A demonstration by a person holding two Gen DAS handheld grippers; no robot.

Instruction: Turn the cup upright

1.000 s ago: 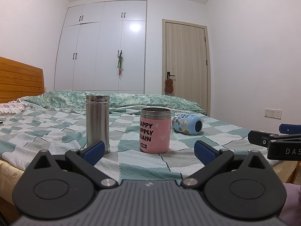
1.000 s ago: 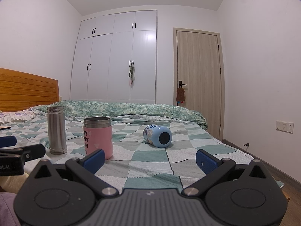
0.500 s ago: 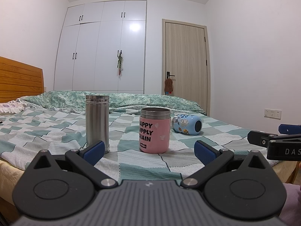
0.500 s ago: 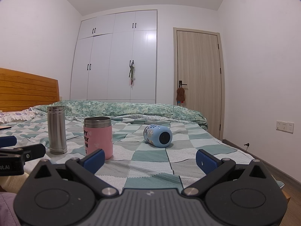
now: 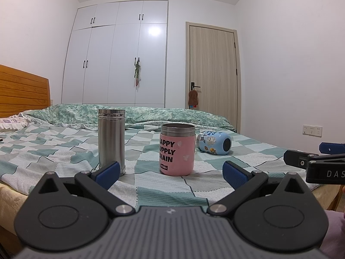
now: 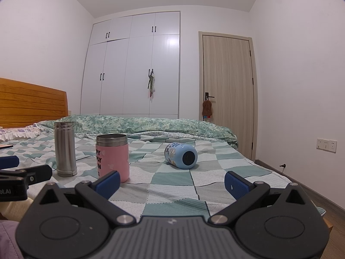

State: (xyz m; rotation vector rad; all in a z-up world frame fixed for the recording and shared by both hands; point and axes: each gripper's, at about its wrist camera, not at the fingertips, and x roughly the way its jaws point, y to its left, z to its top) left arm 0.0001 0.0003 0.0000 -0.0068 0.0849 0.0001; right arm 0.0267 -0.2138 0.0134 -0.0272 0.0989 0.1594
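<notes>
A light blue cartoon-print cup lies on its side on the checked bedspread, its dark round end facing me; it also shows in the left wrist view, behind the pink cup. A pink cup with black lettering stands upright, also seen in the right wrist view. A steel tumbler stands upright to its left, also in the right wrist view. My left gripper is open and empty, short of the pink cup. My right gripper is open and empty, short of the blue cup.
The bed has a rumpled green duvet along its far side and a wooden headboard at left. A white wardrobe and a closed door stand behind. The floor lies past the bed's right edge.
</notes>
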